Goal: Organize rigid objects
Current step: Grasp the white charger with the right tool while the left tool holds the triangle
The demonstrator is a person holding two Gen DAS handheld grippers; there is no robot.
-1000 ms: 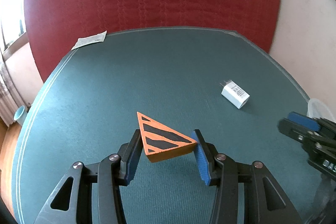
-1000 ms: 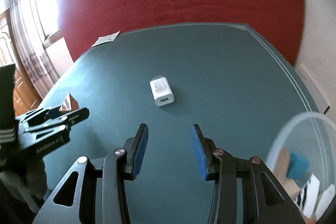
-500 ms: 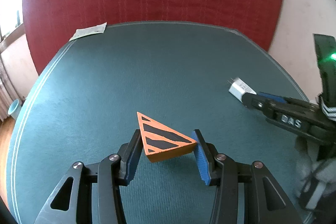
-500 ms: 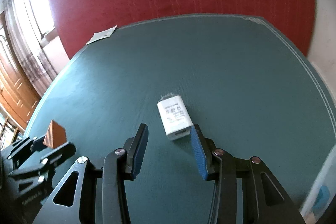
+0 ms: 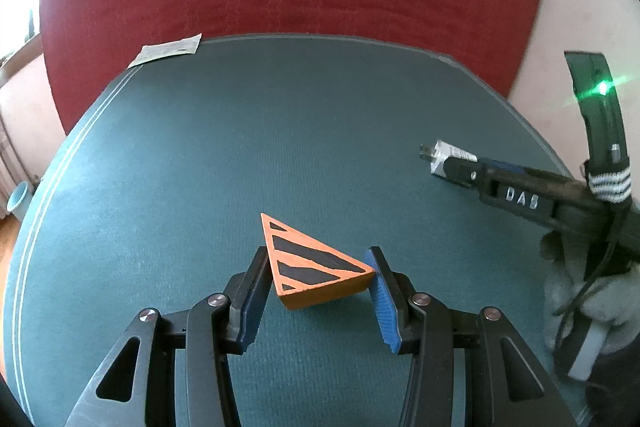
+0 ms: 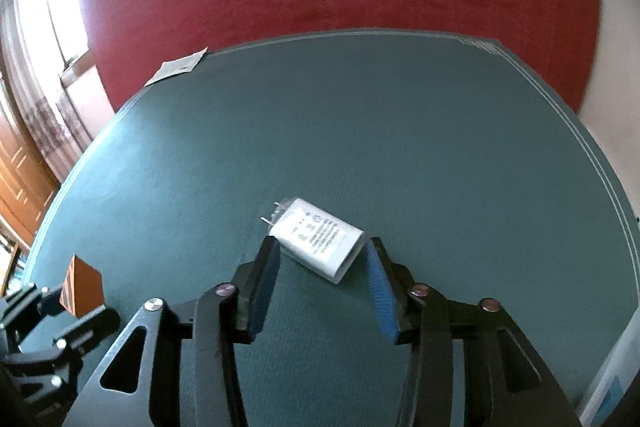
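Green felt table [image 6: 400, 131]: right gripper [image 6: 320, 275] has arrived around the white charger [image 6: 320, 241], jaws opening; left gripper [image 5: 318, 291] still clamps the orange wedge [image 5: 316, 267].

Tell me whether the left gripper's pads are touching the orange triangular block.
Touching. In the left wrist view, the left gripper has both pads pressed against the orange triangular block, one on its left edge, one at its right corner, no gap visible.

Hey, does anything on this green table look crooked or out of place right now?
The white charger lies askew between the right claw, whose jaws are opening. A paper slip overhangs the table at its far edge.
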